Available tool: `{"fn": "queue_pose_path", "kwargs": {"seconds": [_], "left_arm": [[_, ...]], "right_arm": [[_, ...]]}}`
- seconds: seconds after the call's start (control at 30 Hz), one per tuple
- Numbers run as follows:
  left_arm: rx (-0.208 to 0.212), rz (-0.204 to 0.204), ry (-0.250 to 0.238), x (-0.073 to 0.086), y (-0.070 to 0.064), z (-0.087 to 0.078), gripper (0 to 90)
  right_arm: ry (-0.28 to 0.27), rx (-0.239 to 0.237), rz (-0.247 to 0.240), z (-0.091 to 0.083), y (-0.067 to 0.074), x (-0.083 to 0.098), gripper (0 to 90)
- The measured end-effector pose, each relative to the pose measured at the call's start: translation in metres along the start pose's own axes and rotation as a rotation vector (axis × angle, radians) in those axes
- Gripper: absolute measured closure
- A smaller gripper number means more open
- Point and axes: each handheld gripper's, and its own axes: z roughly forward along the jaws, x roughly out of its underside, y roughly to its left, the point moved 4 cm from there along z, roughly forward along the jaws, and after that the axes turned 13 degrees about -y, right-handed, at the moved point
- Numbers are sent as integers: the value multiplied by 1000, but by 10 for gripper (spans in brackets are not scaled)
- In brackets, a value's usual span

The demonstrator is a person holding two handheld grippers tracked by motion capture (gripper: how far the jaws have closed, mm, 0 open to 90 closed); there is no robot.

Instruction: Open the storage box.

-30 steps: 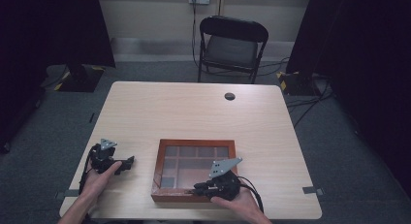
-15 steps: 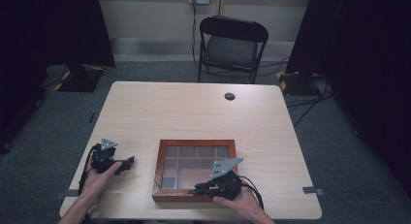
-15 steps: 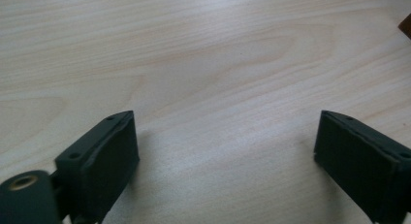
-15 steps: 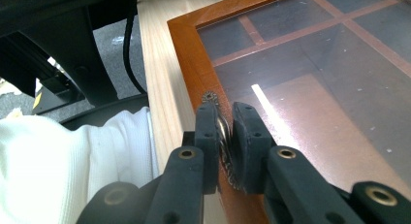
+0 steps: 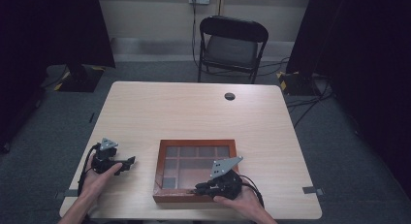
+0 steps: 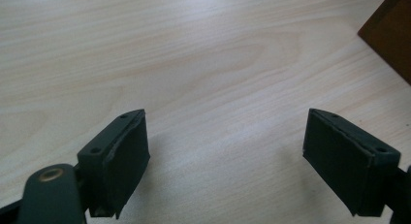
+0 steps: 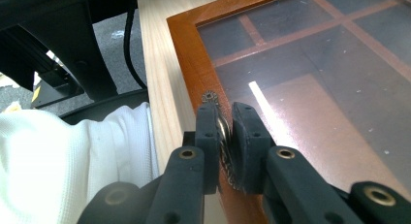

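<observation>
The table (image 5: 194, 112) bears a glass-lidded wooden box (image 5: 160, 170) at its near edge. The lid looks fragile and stiff; its small metal latch (image 7: 211, 97) is the handhold. Right gripper (image 7: 224, 132) clamps that latch; left gripper (image 6: 225, 156) rests spread wide, empty.

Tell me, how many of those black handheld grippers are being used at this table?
2. The left gripper rests open on the bare table, left of the wooden box. The right gripper is at the box's near edge, shut on its metal latch.

Reddish-brown box (image 5: 196, 145), pale woodgrain table (image 5: 194, 112), black jaws
</observation>
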Motion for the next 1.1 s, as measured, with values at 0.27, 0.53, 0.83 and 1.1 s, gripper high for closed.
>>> {"fn": "queue_pose_path", "kwargs": {"seconds": [0.27,0.53,0.83,1.1], "left_arm": [[56,-12,-30,-4,-6,-6,166],[170,-13,-104,-12,-22,-12,161],[264,93,-124,-17,-44,-18,162],[337,56,-162,-22,-55,-20,157]], "right_arm": [[-29,-9,12,-6,-1,-10,826],[-21,-27,-5,-9,-1,-21,831],[-6,-32,-3,-13,-3,-29,831],[-21,-33,-10,-18,-4,-39,831]]}}
